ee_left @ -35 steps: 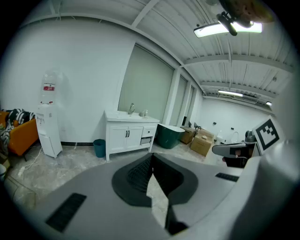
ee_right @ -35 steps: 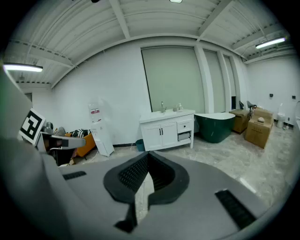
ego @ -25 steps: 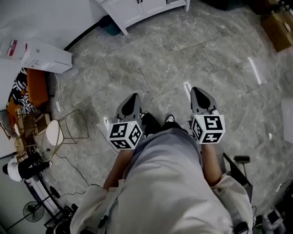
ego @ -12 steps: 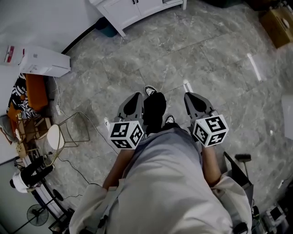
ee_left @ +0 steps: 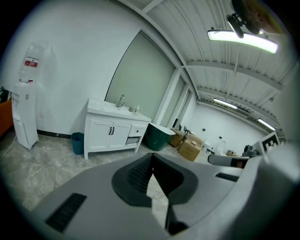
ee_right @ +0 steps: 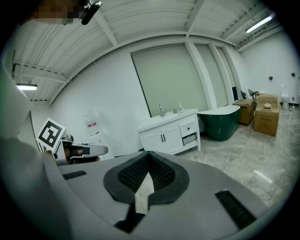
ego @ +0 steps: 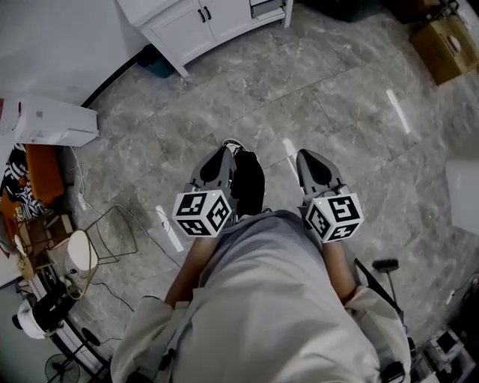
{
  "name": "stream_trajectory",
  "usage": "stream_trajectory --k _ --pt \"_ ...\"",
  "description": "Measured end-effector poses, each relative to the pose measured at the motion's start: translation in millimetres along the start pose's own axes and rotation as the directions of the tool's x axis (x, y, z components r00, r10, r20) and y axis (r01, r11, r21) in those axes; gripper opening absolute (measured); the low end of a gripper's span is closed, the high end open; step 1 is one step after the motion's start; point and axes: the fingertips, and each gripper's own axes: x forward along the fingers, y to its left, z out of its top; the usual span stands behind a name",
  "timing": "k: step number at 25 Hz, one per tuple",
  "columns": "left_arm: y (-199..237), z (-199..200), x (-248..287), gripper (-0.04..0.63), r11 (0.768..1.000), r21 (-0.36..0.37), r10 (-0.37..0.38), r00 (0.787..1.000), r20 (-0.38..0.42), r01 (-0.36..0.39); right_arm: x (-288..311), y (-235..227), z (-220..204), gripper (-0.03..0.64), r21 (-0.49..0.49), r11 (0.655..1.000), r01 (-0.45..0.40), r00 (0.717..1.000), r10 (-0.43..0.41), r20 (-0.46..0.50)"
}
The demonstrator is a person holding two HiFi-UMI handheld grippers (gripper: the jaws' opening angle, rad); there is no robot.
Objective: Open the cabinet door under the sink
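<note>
The white sink cabinet (ego: pixel 202 22) stands against the wall at the top of the head view, several steps ahead across the floor. In the left gripper view the cabinet (ee_left: pixel 112 133) shows two shut doors with black handles (ee_left: pixel 111 131), and drawers to their right. The right gripper view has the same cabinet (ee_right: pixel 171 133) beyond the jaws. My left gripper (ego: pixel 222 153) and right gripper (ego: pixel 307 155) are held side by side at waist height, pointing at the cabinet. Both are shut with nothing between the jaws.
A white water dispenser (ego: pixel 52 123) lies at the left, with a teal bin (ego: pixel 153 60) beside the cabinet. A dark green bathtub (ee_right: pixel 225 122) and cardboard boxes (ego: pixel 445 45) are at the right. A wire stool (ego: pixel 112 232) and cables are at lower left. My shoe (ego: pixel 233 146) is between the grippers.
The person has stepped forward across the floor. The cabinet has come further into the head view, and both grippers have moved towards it, still shut.
</note>
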Motion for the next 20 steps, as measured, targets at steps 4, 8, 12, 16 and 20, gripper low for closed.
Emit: stream_trajectory --k 4,8,12,16,20 --pt "29 31 42 0.0 1.0 -0.011 0.006 1.0 -0.004 -0.006 56 -19 33 0.009 -0.016 1.0 0.017 1.0 -0.017 -0.023" --pt "64 58 81 0.0 0.999 -0.046 0.014 1.0 -0.02 -0.015 116 -39 53 0.009 -0.023 0.995 0.093 0.993 -0.095 -0.074" --pt "97 90 117 0.0 0.997 -0.079 0.012 1.0 -0.025 -0.014 172 -49 73 0.009 0.005 0.993 0.121 0.985 -0.119 -0.121" --pt "134 121 149 0.0 0.995 -0.088 0.039 0.999 -0.016 -0.041 227 -52 97 0.009 0.018 0.994 0.108 0.984 -0.104 -0.142" --pt "172 148 174 0.0 0.991 -0.113 0.067 0.998 0.001 -0.066 278 -37 124 0.009 0.147 0.987 -0.058 0.994 0.071 -0.085"
